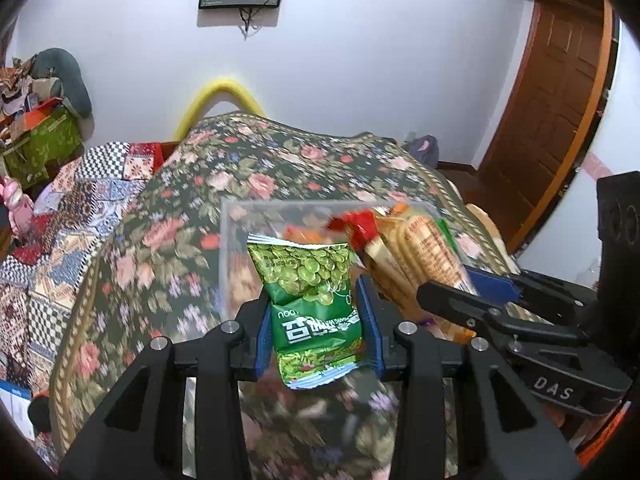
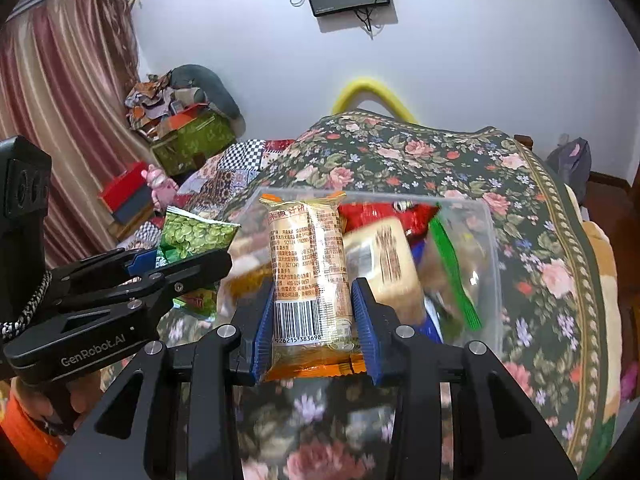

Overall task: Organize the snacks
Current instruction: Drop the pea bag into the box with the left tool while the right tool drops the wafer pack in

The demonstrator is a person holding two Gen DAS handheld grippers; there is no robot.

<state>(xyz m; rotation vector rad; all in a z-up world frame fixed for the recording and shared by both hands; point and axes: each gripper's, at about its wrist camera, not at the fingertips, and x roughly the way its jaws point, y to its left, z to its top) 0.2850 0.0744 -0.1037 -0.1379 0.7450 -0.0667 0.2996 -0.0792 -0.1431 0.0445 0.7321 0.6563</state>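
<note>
The left hand-held gripper (image 1: 318,320) is clamped on a green crinkly foil snack packet (image 1: 310,300), the right hand-held gripper (image 2: 314,320) on a clear-wrapped stack of pale crackers (image 2: 310,272), both above the clear plastic box (image 2: 486,248) on the flowered bed cover (image 2: 540,240). The box seems nearly full, though blur hides its depth. Released too high, either slick wrapper could glance off the heaped snacks and slide onto the bed.

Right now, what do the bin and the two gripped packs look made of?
Bin: clear rigid plastic, probably; contents show through its walls.
Green pack: glossy printed film, creased and crimp-sealed.
Cracker pack: transparent film with printed text and barcode; the round crackers show through.
</note>
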